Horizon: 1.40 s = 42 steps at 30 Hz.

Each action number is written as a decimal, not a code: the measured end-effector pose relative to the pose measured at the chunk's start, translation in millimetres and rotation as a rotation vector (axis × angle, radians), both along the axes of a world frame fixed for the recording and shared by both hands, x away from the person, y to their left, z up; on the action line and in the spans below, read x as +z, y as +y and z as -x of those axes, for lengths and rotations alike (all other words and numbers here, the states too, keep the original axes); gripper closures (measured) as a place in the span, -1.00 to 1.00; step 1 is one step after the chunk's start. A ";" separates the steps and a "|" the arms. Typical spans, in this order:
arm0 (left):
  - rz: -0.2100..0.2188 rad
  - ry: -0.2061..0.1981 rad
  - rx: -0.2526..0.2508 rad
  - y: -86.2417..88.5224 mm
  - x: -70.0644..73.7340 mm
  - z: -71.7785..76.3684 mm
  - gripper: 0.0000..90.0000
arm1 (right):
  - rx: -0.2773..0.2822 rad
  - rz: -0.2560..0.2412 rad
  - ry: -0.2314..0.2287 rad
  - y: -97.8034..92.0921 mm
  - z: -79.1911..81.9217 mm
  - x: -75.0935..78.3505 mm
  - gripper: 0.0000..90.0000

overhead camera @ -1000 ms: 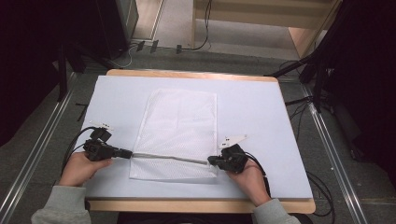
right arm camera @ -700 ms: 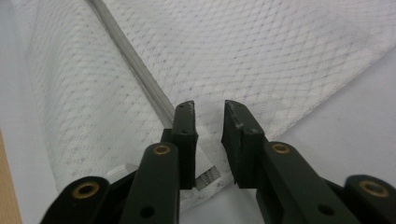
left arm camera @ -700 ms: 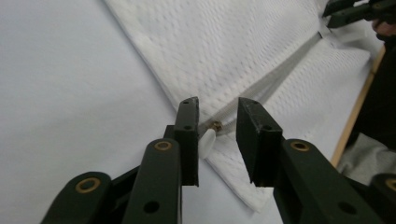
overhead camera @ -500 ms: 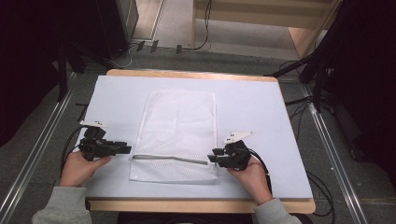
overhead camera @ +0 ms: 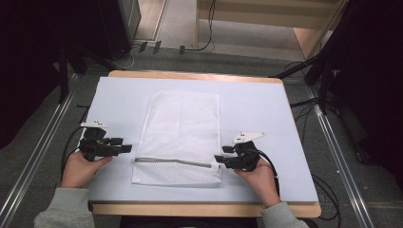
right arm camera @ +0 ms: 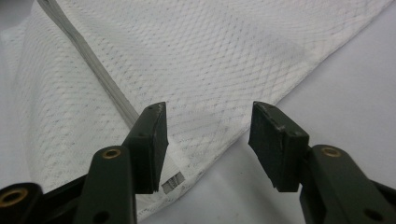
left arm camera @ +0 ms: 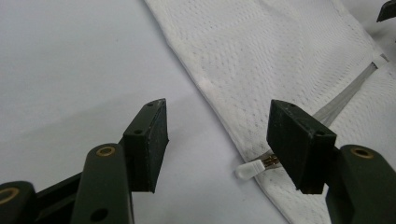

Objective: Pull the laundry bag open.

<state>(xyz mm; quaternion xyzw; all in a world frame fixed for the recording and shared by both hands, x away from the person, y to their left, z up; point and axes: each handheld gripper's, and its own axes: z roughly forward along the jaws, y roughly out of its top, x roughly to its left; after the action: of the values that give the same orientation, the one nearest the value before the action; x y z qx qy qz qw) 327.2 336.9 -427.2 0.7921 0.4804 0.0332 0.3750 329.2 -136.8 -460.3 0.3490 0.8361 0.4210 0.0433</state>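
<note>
Left jaws: wide apart and empty on my left gripper (left arm camera: 217,140); nothing sits between the pads.
Right jaws: my right gripper (right arm camera: 208,144) is spread just as wide, gripping nothing, though its left pad hangs over the bag's corner.
Between left jaws: the white zipper pull (left arm camera: 250,169) lies just inside the right-hand pad, poking off the bag's edge onto the bare sheet.
Between right jaws: a corner of the white mesh laundry bag (right arm camera: 201,70), with a small printed label (right arm camera: 173,182) right at the left pad's tip.
Zipper: the grey zipper line (overhead camera: 173,162) runs across the bag's near end from one gripper toward the other, and looks closed.
Bag position: flat on the white table cover (overhead camera: 266,109), lying between both grippers and stretching away ahead of them.
Handling: I judge it light, limp and thin; the mesh should bunch and slide on the smooth sheet, so one side must pin it.
Where to grip: I'd pinch the stiff little pull with the left, and the hemmed corner by the label with the right.
Risk: the pull is small and could slip out sideways.
</note>
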 end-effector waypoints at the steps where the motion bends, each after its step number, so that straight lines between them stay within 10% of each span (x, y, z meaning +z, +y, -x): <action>1: -0.002 0.000 0.005 0.0 0.0 -0.3 -0.14 | -0.003 -0.001 -0.003 -0.7 -0.2 -0.1 0.05; 42: -0.034 0.018 0.056 3.0 -9.6 -20.5 -0.25 | -0.169 -0.012 -0.003 -47.7 -14.0 -4.5 -0.23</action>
<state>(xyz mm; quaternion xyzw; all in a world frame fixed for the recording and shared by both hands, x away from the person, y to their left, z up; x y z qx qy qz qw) 347.7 339.9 -436.8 0.7849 0.5052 0.0447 0.3559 343.1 -184.5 -464.8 0.4180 0.8011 0.4212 0.0780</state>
